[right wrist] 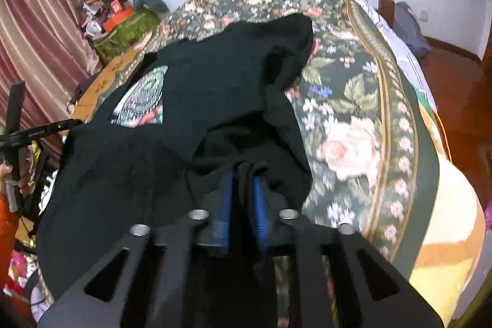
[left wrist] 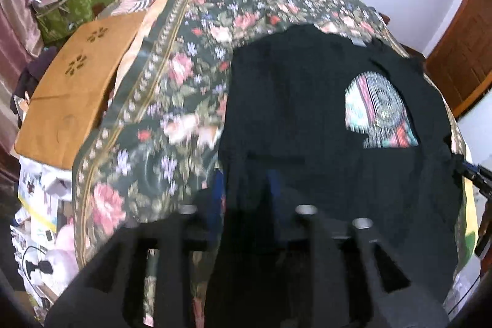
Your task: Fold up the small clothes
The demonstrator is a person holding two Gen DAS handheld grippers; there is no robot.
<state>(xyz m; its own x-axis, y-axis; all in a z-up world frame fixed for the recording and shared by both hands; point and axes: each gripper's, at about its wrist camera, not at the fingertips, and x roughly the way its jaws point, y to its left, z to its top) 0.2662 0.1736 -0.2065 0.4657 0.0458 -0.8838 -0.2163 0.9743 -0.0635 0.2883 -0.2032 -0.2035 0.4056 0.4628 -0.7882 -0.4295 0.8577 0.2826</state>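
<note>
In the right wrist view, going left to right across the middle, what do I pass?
Pink curtain → the other tool reaching in → colourful print on the black shirt → floral bedspread → wooden floor.

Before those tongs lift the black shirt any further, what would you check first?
1. Right tongs have cloth between the blue pads: ok.
2. Left tongs have cloth: cannot tell, too dark.
3. Black shirt lies flat: not ok, it is bunched on one side.
4. Printed picture faces up: ok.
5. Flowered bedspread beside the shirt is free for folding: ok.
</note>
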